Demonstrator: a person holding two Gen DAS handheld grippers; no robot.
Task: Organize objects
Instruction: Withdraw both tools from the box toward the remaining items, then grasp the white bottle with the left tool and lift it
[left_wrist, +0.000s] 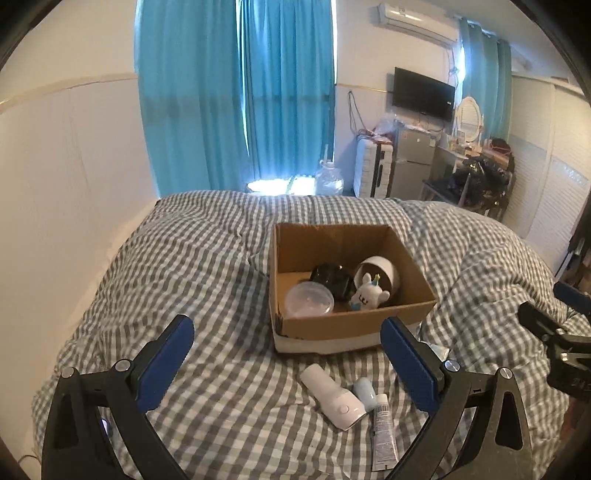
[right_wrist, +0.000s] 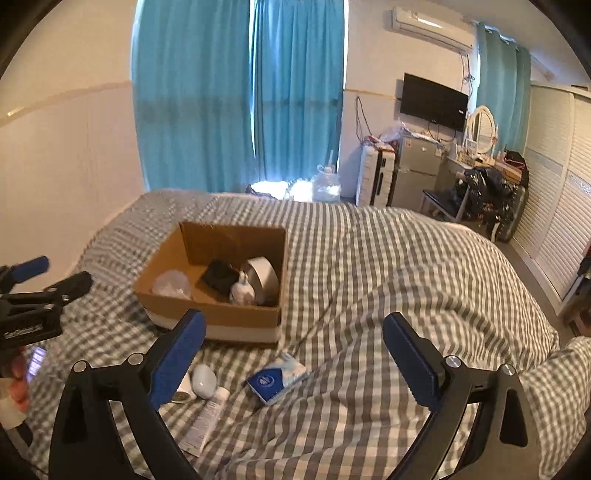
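A cardboard box (left_wrist: 354, 325) (right_wrist: 207, 314) sits on the checked bed. In it lie a clear round lid (left_wrist: 309, 300), a black object (left_wrist: 330, 278), a white plush toy (left_wrist: 367, 295) and a white cup on its side (left_wrist: 382, 271). In front of the box lie a white device (left_wrist: 332, 398) (right_wrist: 204, 380), a small pale blue bottle (left_wrist: 364, 393), a tube (left_wrist: 384, 432) (right_wrist: 207, 421) and a blue tissue pack (right_wrist: 277, 376). My left gripper (left_wrist: 288, 365) is open and empty above these items. My right gripper (right_wrist: 293, 362) is open and empty above the tissue pack.
The checked duvet (right_wrist: 406, 280) is rumpled, with a raised fold on the right. A white wall runs along the bed's left side. Blue curtains (left_wrist: 236, 92), a water jug (left_wrist: 328, 179), a suitcase, a small fridge and a cluttered desk stand beyond the bed.
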